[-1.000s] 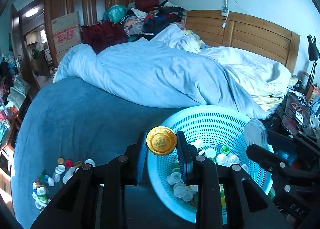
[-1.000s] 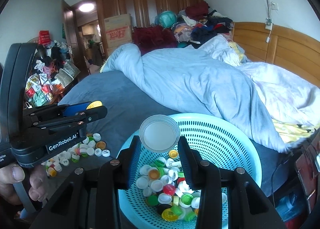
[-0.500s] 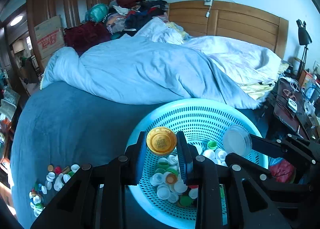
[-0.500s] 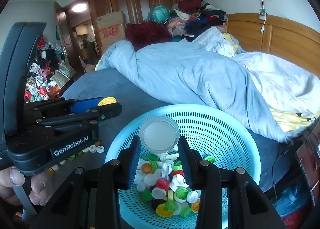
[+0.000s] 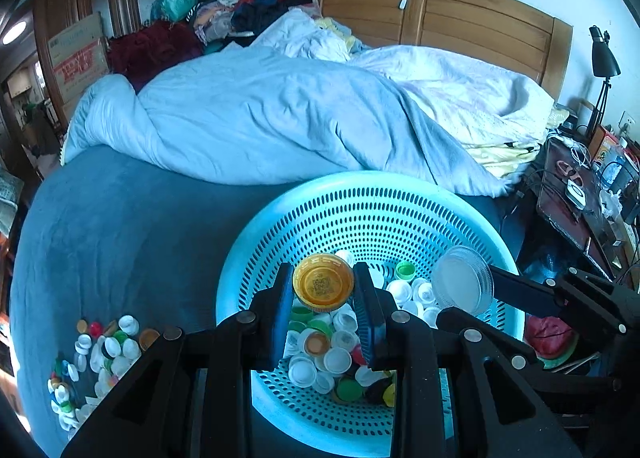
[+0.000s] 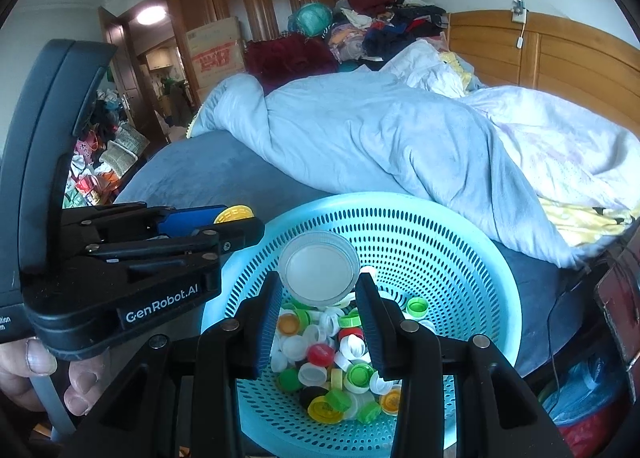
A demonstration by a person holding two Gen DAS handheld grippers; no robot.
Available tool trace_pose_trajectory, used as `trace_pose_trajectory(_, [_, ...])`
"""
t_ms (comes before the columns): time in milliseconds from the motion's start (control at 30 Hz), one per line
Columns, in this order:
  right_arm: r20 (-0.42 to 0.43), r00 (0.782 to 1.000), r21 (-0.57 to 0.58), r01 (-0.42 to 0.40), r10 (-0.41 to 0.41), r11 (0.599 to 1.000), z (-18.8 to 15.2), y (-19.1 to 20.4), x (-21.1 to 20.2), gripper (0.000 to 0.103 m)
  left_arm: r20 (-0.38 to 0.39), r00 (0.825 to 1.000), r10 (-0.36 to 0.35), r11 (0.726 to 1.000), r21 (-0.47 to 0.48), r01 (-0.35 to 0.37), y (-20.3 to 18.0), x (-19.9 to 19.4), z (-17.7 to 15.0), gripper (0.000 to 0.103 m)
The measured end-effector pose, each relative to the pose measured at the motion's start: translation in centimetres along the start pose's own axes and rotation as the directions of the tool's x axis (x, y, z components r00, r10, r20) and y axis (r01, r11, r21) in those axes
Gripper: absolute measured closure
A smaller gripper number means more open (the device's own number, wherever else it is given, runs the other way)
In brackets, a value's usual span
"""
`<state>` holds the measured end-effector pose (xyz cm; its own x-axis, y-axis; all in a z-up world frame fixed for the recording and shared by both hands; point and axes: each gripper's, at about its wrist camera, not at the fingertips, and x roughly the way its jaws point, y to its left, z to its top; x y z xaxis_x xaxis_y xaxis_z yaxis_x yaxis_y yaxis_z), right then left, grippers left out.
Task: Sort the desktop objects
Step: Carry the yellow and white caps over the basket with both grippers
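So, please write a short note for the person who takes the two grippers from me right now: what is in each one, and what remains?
Left gripper: shut on the yellow cap, held over the light blue perforated basket.
Right gripper: shut on the clear round lid, also over the basket.
Done: many bottle caps already lie in the basket.
Left: neither held piece is released yet. A pile of loose caps waits on the blue bedspread, to the basket's left in the left wrist view.
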<state>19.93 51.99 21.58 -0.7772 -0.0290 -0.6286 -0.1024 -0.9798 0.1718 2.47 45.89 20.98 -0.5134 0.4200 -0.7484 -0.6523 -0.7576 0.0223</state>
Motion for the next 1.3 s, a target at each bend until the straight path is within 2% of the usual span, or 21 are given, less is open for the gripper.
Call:
trace_pose_trajectory(733, [-0.056, 0.997, 0.070, -0.043, 0.047, 0.997, -1.2, -1.4, 1.7, 0.061, -0.141, 0.989, -0.042, 0.999, -0.016, 0.040, -0.1, 3.3, -1.3, 0.079])
trace_pose_trajectory(1300, [-0.085, 0.996, 0.087, -0.028, 0.036, 0.996, -1.8, -1.9, 3.0, 0.061, -0.159, 0.987, -0.032, 0.999, -0.037, 0.027, 0.6, 4.4, -1.9, 0.079])
